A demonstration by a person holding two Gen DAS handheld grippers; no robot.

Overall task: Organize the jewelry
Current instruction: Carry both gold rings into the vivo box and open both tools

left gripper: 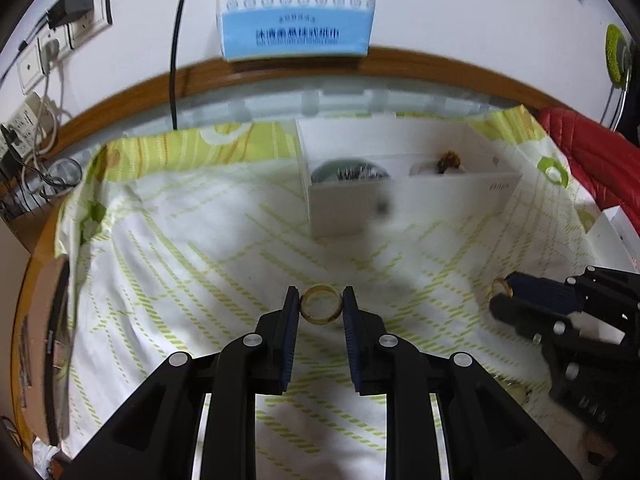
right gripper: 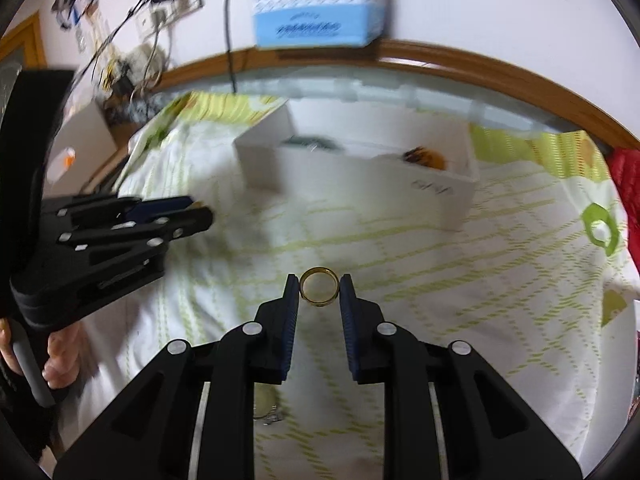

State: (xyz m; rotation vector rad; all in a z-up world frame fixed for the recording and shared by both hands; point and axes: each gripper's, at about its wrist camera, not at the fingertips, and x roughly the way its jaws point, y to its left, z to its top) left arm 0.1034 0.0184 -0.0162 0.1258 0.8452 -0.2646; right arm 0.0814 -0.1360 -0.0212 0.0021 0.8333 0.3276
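My left gripper (left gripper: 321,304) is shut on a pale amber ring (left gripper: 321,305), held between its fingertips above the green-and-white cloth (left gripper: 192,248). My right gripper (right gripper: 319,287) is shut on a gold ring (right gripper: 319,287) in the same way. Each gripper shows in the other's view: the right one at the right (left gripper: 502,296), the left one at the left (right gripper: 200,210). A white open box (left gripper: 400,204) stands ahead, holding a dark green round piece (left gripper: 344,170) and a brown beaded piece (left gripper: 448,160). The box also shows in the right wrist view (right gripper: 420,188).
A blue-and-white tissue pack (left gripper: 296,8) hangs on the wall behind. A wooden rim (left gripper: 132,96) borders the surface. Sockets and cables (left gripper: 36,80) are at the left, a red quilted item (left gripper: 592,152) at the right. A small metal piece (right gripper: 268,412) lies under my right gripper.
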